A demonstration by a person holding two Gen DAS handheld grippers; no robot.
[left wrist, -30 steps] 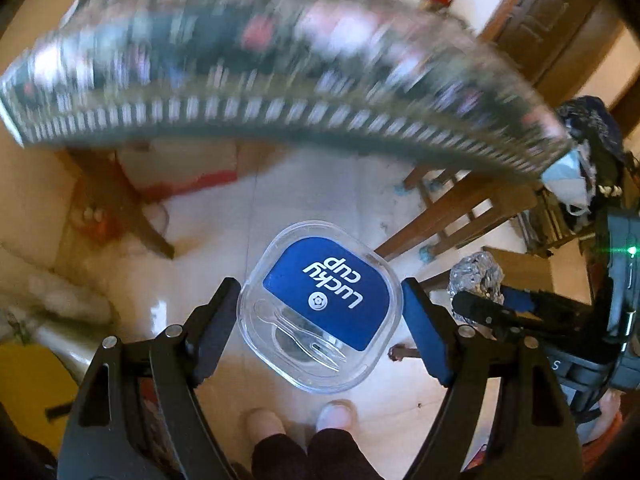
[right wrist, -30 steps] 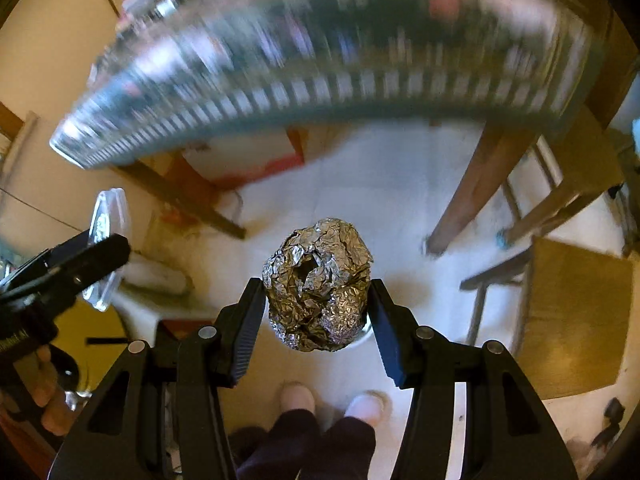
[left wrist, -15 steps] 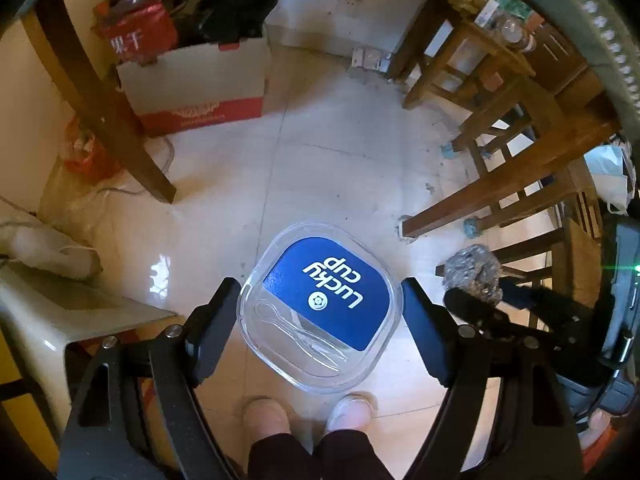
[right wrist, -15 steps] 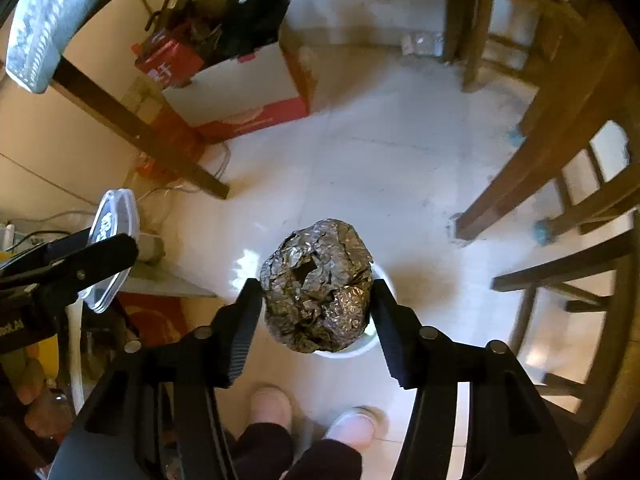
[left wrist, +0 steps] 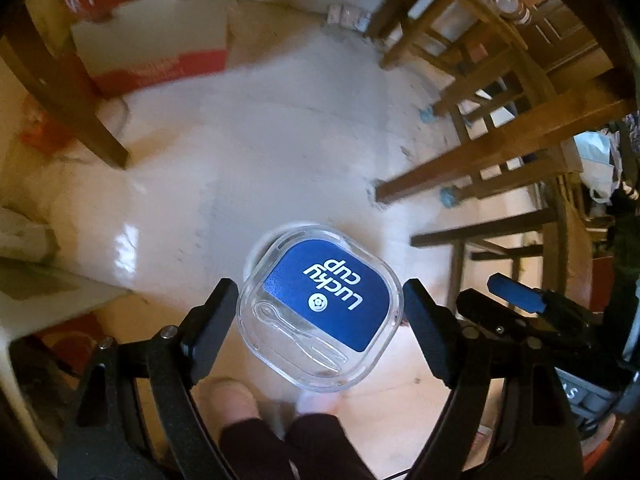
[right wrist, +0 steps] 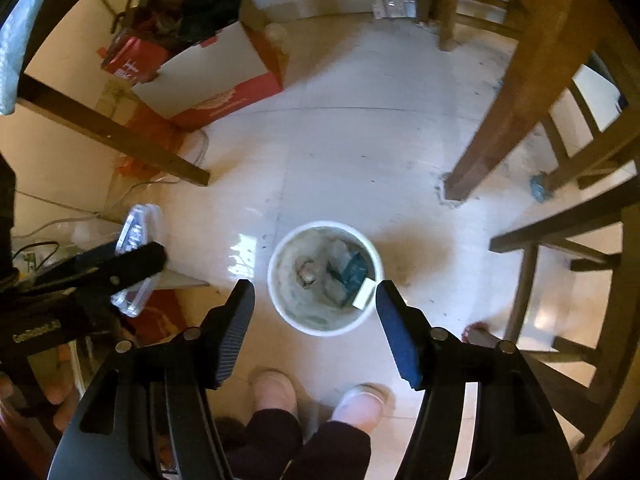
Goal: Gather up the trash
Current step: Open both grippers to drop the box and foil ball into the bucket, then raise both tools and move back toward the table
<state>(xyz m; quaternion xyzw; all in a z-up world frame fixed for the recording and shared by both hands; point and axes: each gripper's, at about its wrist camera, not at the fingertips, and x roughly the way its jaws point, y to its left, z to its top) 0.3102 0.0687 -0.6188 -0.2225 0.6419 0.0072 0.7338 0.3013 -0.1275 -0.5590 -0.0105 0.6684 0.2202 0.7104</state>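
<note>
Right gripper [right wrist: 314, 306]: released, jaws spread wide with nothing between them, above the bin.
Left gripper [left wrist: 316, 312]: clenched on the clear lidded cup [left wrist: 320, 308], blue "Lucky cup" label facing the camera.
White bin [right wrist: 280, 248]: on the tiled floor just ahead of the person's feet, directly below the right gripper.
Foil ball [right wrist: 306, 270]: lay inside the bin among other scraps.
Cardboard box [right wrist: 208, 76]: farther off, by the wall.

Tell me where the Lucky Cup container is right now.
The Lucky Cup container sits between the left gripper fingers, held above the floor over the white bin.
</note>
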